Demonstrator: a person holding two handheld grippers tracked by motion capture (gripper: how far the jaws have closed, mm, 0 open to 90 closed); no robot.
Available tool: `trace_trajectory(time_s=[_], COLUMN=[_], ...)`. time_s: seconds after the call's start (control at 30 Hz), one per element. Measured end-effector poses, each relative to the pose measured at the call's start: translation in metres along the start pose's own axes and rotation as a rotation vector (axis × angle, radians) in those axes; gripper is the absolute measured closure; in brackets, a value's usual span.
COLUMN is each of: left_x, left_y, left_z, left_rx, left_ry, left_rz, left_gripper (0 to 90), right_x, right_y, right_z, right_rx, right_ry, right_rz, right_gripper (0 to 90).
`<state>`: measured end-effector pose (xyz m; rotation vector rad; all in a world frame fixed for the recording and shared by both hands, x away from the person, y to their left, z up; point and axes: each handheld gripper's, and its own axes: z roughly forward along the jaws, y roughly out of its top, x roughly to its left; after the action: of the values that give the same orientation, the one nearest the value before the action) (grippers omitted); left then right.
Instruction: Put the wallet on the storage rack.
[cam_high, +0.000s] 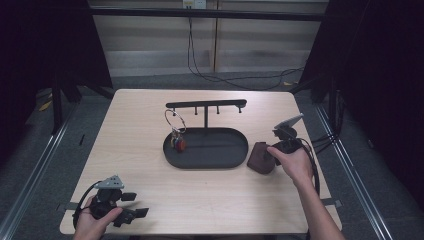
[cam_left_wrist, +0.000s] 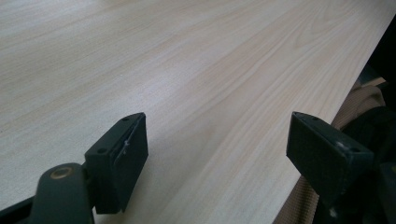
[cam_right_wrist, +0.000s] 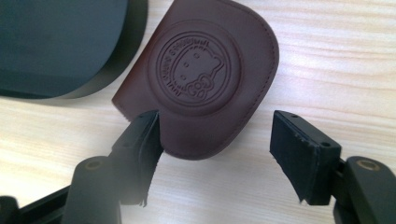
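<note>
A brown leather pouch (cam_high: 261, 158) with an embossed round emblem (cam_right_wrist: 198, 74) lies flat on the table, just right of the black oval tray (cam_high: 220, 155). My right gripper (cam_right_wrist: 215, 144) is low over the pouch's near rounded edge, jaws apart, one pad on each side of that edge without pressing it. In the high view the right gripper (cam_high: 276, 149) sits at the pouch's right side. A key ring (cam_high: 175, 125) with coloured charms hangs from the tray's black rack (cam_high: 206, 104). My left gripper (cam_high: 134, 205) rests open at the table's near left corner, nothing between its pads (cam_left_wrist: 122, 158).
The pouch almost touches the tray's rim (cam_right_wrist: 109, 77). The table's front edge (cam_left_wrist: 322, 130) runs close beside my left gripper. Cables (cam_high: 235, 77) lie on the floor beyond the table's far edge.
</note>
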<state>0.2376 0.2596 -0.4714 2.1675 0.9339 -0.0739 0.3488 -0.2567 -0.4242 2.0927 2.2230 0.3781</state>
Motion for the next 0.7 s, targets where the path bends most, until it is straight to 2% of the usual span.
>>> trace_trajectory(time_s=[0.23, 0.4, 0.5, 0.7], left_x=[0.001, 0.001, 0.001, 0.002], left_y=[0.000, -0.001, 0.000, -0.001], left_z=[0.000, 0.000, 0.000, 0.000], left_rx=[0.004, 0.005, 0.007, 0.008], left_ry=[0.002, 0.006, 0.005, 0.007], left_rz=[-0.009, -0.008, -0.007, -0.010], left_gripper=[21.2, 21.2, 21.2, 21.4], right_x=[0.001, -0.001, -0.001, -0.001], right_y=[0.018, 0.026, 0.028, 0.029], right_z=[0.004, 0.010, 0.015, 0.019], right_rx=[0.063, 0.087, 0.105, 0.078], right_ry=[-0.047, -0.033, -0.046, -0.030], right_rz=[0.025, 0.048, 0.052, 0.052], right_gripper=[36.7, 34.2, 32.2, 29.2])
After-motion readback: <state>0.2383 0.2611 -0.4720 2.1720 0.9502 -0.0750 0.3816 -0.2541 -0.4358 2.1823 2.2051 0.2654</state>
